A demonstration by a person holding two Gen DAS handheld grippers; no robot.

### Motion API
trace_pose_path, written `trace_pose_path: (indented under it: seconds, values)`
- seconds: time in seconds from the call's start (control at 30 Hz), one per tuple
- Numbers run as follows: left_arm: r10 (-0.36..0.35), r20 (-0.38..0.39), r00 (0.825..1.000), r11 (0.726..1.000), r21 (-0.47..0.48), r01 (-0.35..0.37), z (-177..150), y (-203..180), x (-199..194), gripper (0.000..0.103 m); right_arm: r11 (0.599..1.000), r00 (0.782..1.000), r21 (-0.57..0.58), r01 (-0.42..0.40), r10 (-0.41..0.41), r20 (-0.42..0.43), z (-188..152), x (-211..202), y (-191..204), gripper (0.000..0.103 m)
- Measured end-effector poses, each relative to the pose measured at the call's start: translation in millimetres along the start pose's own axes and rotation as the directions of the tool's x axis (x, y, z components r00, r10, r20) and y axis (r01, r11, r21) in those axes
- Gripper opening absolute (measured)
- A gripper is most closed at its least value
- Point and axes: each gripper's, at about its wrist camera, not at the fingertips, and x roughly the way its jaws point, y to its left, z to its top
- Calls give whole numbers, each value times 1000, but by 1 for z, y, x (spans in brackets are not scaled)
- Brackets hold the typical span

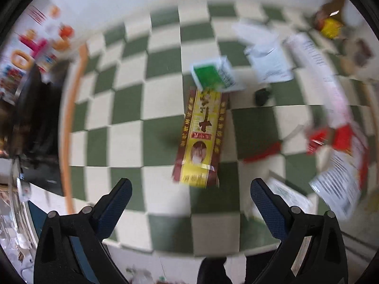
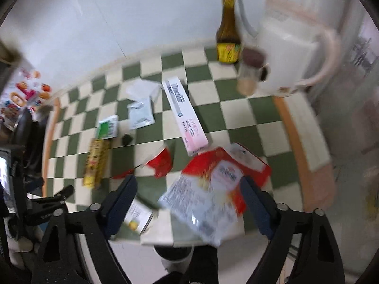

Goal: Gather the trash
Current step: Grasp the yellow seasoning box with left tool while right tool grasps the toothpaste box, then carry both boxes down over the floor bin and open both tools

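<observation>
Trash lies scattered on a green-and-cream checkered table (image 1: 128, 142). My left gripper (image 1: 190, 198) is open and empty, above the table, with a long yellow-and-brown wrapper (image 1: 201, 139) just ahead of its fingers. A green-and-white packet (image 1: 213, 75) lies beyond it. My right gripper (image 2: 188, 196) is open, its fingers either side of a red-and-white snack bag (image 2: 213, 189) without closing on it. A pink-and-white long box (image 2: 184, 116), a torn red wrapper (image 2: 161, 163), a pale sachet (image 2: 139, 116) and a small dark lump (image 2: 126, 139) lie further out.
A brown sauce bottle (image 2: 227, 33), a small jar (image 2: 248, 75) and a white kettle (image 2: 289, 54) stand at the table's far right. The left gripper shows at the left of the right wrist view (image 2: 54, 201). A small printed card (image 2: 137, 215) lies near the front edge. Colourful packaging (image 1: 28, 54) sits left.
</observation>
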Motion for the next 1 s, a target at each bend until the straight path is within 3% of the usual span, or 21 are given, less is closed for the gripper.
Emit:
trace_pose_path:
  seconds: [0.1,0.17,0.27,0.3,0.37,0.43,0.47,0.6,0.77,0.9,1.0]
  values:
    - [-1,-83,997,1000,-17,0,22,-3,40,91,999,997,-31,10,-13,-77,38,60,-2,85]
    - [-1,-124,992,999,-32,-3,32,-4,60,75,998,992,-62,23,-30,-119,62,103,0,85]
    - [-37,-114,993,996,-86,27,37,-1,62,61,996,985,-89,23,-38,-167,84,148,6,82]
    - [-35,-112,993,995,-101,24,37,1,60,61,994,980,-104,19,-40,-195,92,168,11,80]
    - [-28,-94,995,992,-125,16,35,1,54,60,992,974,-122,13,-40,-223,101,193,17,72]
    - [-17,-86,996,990,-143,4,31,0,48,59,989,969,-144,16,-50,-242,103,208,22,51]
    - [3,-81,997,988,-156,-15,28,0,45,59,988,966,-151,20,-58,-250,104,215,25,51]
    - [67,-38,997,977,-201,-73,11,-1,15,58,990,976,-140,36,-65,-209,99,214,25,50]
    - [95,67,993,971,-228,-77,-19,-5,-35,57,996,992,-94,13,-24,-125,89,172,22,50]
    - [78,161,984,973,-228,-40,-41,-15,-74,57,998,999,-64,-10,7,-48,73,124,26,50]
    - [49,242,969,977,-214,4,-57,0,-98,57,998,999,-45,-41,41,-7,59,77,29,50]
